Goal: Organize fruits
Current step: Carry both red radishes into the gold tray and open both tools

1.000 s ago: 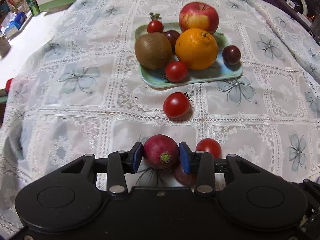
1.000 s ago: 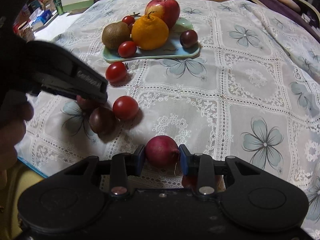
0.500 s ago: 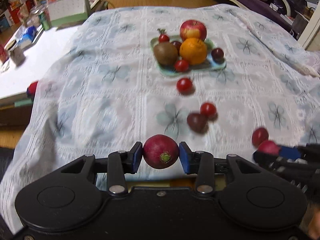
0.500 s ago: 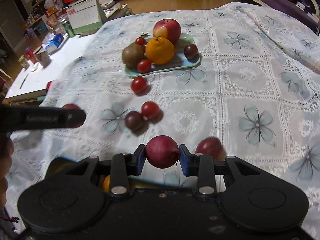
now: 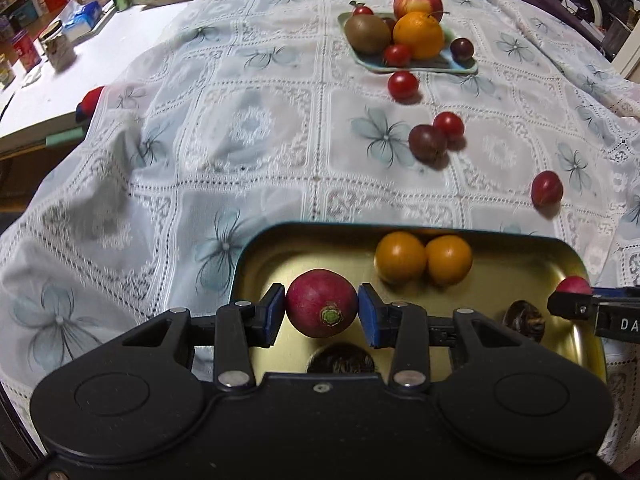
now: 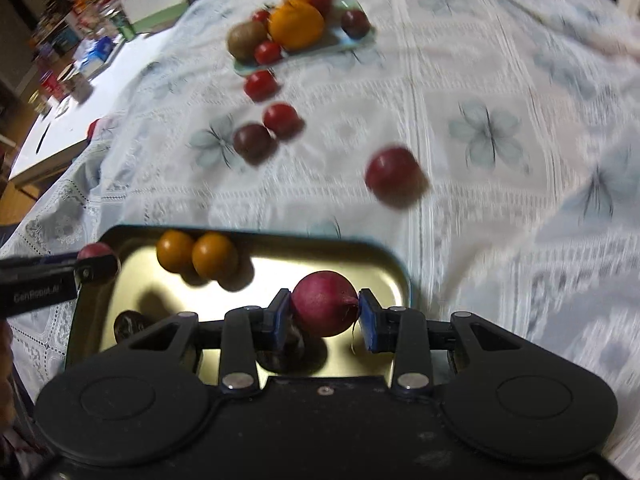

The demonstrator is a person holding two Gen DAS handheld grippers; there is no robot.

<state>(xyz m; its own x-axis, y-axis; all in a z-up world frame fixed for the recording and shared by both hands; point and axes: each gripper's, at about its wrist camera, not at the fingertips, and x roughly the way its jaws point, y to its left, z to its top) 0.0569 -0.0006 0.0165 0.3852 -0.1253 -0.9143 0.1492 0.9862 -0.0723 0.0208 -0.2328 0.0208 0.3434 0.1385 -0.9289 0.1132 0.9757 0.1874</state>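
Observation:
My left gripper [image 5: 322, 308] is shut on a red radish [image 5: 320, 300], held over the left part of a gold metal tray [image 5: 256, 256]. My right gripper [image 6: 324, 312] is shut on another red radish [image 6: 320, 300], held over the tray's right part [image 6: 396, 280]. Two orange fruits [image 5: 424, 258] and dark nuts [image 5: 524, 318] lie in the tray. The right gripper also shows at the right edge of the left wrist view [image 5: 572, 292]. The left gripper shows at the left in the right wrist view [image 6: 96, 260].
On the lace tablecloth lie loose red tomatoes [image 5: 403, 84], a dark plum [image 5: 427, 142] and a red fruit [image 5: 546, 188]. A pale blue plate [image 5: 460, 66] at the back holds an apple, an orange, a kiwi and small fruits. Boxes and cans stand far left.
Both grippers have pulled back from the table with their radishes and now hang over the gold tray, which has come into view below them.

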